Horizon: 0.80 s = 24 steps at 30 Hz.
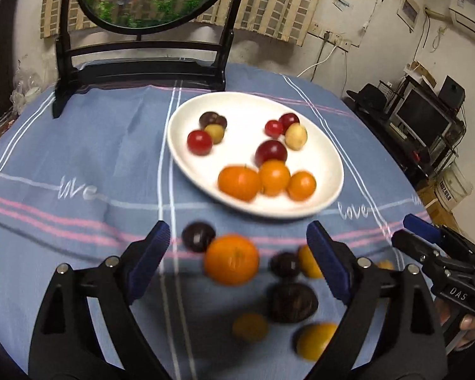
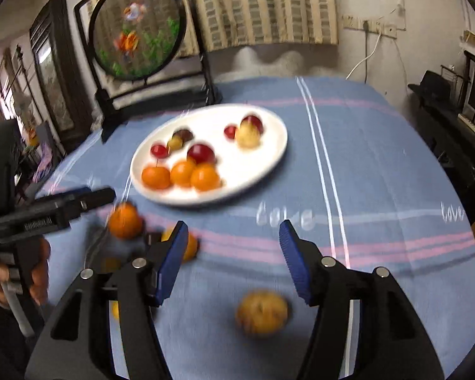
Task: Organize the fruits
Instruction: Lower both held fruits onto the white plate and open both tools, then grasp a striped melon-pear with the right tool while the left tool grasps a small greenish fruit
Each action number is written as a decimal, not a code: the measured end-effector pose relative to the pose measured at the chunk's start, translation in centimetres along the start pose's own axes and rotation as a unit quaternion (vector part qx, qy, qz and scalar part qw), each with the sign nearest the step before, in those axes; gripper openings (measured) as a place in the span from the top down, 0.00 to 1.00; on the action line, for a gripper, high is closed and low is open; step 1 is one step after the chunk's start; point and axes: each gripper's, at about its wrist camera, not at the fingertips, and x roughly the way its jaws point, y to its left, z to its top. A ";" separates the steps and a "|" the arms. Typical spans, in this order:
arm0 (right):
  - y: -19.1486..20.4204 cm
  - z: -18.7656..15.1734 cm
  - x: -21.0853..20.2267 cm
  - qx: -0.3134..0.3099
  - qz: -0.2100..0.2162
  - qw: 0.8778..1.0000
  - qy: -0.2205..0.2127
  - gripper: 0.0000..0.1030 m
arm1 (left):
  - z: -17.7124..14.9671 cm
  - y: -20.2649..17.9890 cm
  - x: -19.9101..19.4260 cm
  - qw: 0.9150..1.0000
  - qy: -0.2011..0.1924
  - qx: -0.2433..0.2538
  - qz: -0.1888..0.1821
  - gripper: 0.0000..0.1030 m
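Round white ceramic plate (image 1: 327, 148): nine small fruits grouped by colour. Blue striped tablecloth (image 1: 79, 164): several loose, including a large orange tangerine (image 1: 231, 259). Left gripper (image 1: 237, 256) and right gripper (image 2: 232, 250): jaws apart, empty.

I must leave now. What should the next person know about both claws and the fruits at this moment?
Left claw: open, empty, over a loose orange on the tablecloth.
Right claw: open, empty, over a yellowish fruit.
Done: white plate holds three oranges plus red, dark and yellow small fruits, roughly grouped.
Left: several oranges and dark fruits near the claws are still off the plate.
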 end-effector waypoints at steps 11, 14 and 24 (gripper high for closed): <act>0.3 -4.7 -1.8 -0.018 -0.024 0.999 0.017 0.42 | -4.5 -1.1 -2.9 0.998 -0.017 0.047 0.039 0.13; -0.2 -5.3 -1.6 -0.013 -0.023 0.999 0.022 0.42 | -5.3 -1.2 -2.4 0.997 -0.003 0.067 0.038 0.14; -0.7 -5.9 -0.9 0.011 0.017 1.000 0.018 0.42 | -6.9 -1.4 0.2 0.994 0.060 0.085 0.026 0.36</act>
